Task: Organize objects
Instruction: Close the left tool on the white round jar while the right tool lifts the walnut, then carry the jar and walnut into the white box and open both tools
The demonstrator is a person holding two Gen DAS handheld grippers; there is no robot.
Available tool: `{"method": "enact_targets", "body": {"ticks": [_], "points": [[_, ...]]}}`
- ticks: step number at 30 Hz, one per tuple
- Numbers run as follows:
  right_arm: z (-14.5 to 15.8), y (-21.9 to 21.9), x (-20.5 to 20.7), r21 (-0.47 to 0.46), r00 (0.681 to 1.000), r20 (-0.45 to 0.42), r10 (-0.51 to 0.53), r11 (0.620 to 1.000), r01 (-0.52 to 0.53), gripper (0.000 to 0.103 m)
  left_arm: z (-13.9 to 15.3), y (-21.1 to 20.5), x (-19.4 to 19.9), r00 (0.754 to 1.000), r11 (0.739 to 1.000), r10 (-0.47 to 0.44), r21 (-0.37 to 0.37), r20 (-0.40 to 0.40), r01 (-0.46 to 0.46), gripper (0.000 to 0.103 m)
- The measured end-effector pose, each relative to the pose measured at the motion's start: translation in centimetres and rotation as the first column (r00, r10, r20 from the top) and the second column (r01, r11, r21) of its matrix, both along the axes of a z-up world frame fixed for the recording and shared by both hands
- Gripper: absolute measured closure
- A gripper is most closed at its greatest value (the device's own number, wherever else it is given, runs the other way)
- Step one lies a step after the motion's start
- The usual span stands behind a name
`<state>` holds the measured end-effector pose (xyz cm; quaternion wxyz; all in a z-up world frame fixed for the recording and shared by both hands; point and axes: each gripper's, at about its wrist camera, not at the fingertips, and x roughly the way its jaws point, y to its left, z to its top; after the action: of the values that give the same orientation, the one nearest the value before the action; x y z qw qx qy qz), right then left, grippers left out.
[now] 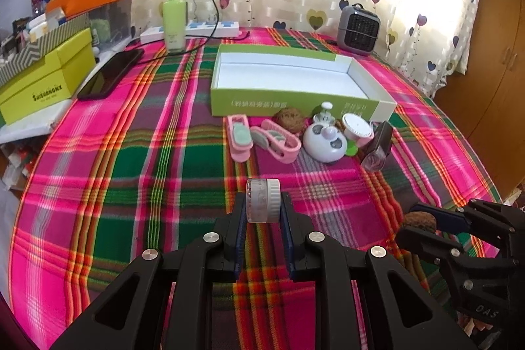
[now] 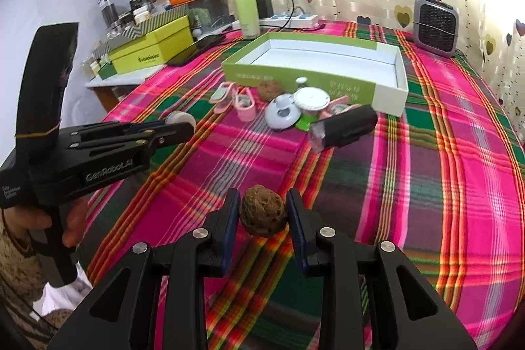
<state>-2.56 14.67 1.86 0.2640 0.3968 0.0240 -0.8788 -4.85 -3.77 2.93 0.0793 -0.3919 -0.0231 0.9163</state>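
My left gripper [image 1: 263,202] is shut on a small clear jar with a white cap [image 1: 263,200], held above the plaid cloth; it also shows in the right wrist view [image 2: 178,120]. My right gripper [image 2: 264,212] is shut on a brown walnut [image 2: 262,209], seen at lower right in the left wrist view [image 1: 420,220]. An open, empty green-and-white box [image 1: 295,100] stands ahead. In front of it lie two pink clips [image 1: 262,140], another walnut [image 1: 290,119], a white round gadget [image 1: 325,142], a white-lidded cup [image 1: 357,128] and a dark bottle [image 1: 377,146].
A yellow-green shoe box [image 1: 42,81], a black phone [image 1: 110,72], a green bottle [image 1: 174,17] and a power strip [image 1: 193,30] stand at the back left. A grey fan heater [image 1: 358,29] stands at the back right. A wooden cabinet [image 1: 492,71] is at the right.
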Motion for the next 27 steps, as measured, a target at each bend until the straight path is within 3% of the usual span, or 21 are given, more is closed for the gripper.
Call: {"method": "enact_targets", "body": {"ticks": [15,27], "points": [[2.9,1.0,-6.2,-0.014,0.995,-0.059,-0.079,0.997,0.079,0.073,2.5,1.1,-4.7,0.998,1.000,-0.020,0.008,-0.052,0.020,0.085],[3.5,0.8,-11.9,0.005,0.992,-0.064,-0.112,0.994,0.112,0.073,2.7,1.6,-10.0,0.998,1.000,-0.025,0.009,-0.049,0.025,0.085]]}}
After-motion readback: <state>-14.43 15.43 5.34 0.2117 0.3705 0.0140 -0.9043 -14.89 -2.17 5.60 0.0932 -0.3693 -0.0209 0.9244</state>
